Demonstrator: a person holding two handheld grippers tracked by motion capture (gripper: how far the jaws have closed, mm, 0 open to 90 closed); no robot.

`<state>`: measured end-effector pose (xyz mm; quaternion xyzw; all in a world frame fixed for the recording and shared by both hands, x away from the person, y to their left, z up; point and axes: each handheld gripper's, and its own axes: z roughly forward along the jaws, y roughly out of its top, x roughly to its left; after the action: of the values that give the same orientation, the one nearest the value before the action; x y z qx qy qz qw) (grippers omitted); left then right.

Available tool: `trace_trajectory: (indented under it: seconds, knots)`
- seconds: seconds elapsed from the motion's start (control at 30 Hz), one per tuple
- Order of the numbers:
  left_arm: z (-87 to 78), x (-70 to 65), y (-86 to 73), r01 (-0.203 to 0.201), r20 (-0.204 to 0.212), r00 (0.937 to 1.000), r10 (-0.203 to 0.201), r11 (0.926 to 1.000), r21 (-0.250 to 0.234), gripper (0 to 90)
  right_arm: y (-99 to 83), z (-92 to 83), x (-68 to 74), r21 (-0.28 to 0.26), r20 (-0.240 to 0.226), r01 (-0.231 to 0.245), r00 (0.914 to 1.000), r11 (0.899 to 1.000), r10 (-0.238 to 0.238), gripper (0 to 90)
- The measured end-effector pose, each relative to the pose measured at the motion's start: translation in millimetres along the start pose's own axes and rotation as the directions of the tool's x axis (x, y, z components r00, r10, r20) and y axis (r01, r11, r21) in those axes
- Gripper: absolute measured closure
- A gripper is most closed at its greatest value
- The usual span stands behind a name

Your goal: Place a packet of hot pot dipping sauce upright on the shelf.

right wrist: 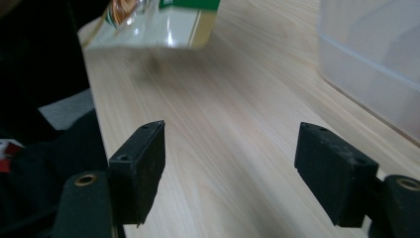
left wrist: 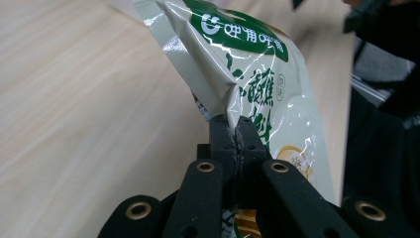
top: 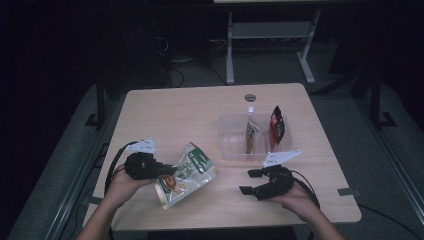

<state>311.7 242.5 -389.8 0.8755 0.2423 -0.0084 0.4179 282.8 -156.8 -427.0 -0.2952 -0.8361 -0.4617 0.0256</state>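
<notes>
Surface: pale wood table [top: 165,107] in a dark room.
Pouch: green-and-white snack pouch [top: 186,175] tilted up off the table's near-left part, long axis slanting toward the clear bin [top: 235,152].
Left gripper [top: 167,170]: jaws clamped on the pouch's crumpled edge.
Right gripper [top: 251,181]: jaws apart, nothing between them, low over bare wood.
Key relation: pouch lies left of the right gripper; bin sits just beyond that gripper, so the left hand must carry rightward.

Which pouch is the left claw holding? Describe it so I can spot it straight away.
On the wooden table, look at the near left, away from the clear bin. The left claw is shut on a cream pouch with a green band and green print. The bin's two packs are slimmer, and one is red and black.
</notes>
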Motion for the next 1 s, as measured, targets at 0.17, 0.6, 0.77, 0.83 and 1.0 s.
trace_trajectory:
  seconds: [0.17, 0.6, 0.77, 0.83, 1.0]
  knots:
    - [13.7, -15.8, 3.8, -0.052, 0.060, 0.9969, 0.052, 0.9986, 0.006, 89.4, 7.3, 7.9, -0.4, 0.002, -0.055, 0.003, 0.9985, 1.000, -0.003, 27.5]
    - [30.1, -33.7, 6.7, -0.141, 0.140, 0.9803, 0.140, 0.9900, 0.000, 89.4, 32.7, 29.2, 5.3, -0.046, -0.222, 0.026, 0.9743, 0.999, -0.036, 32.9]
    - [31.3, -36.5, 9.4, -0.174, 0.154, 0.9728, 0.173, 0.9848, -0.007, 89.4, 35.7, 39.7, 7.9, -0.026, -0.264, 0.045, 0.9632, 0.999, -0.050, 37.4]
    - [33.4, -37.7, 9.7, -0.186, 0.162, 0.9693, 0.185, 0.9826, -0.009, 89.4, 34.4, 41.4, 9.3, -0.029, -0.284, 0.053, 0.9570, 0.998, -0.059, 40.4]
    - [37.2, -37.9, 9.4, -0.192, 0.160, 0.9687, 0.190, 0.9814, -0.003, 89.3, 31.6, 41.8, 11.7, -0.018, -0.294, 0.053, 0.9541, 0.998, -0.056, 45.4]
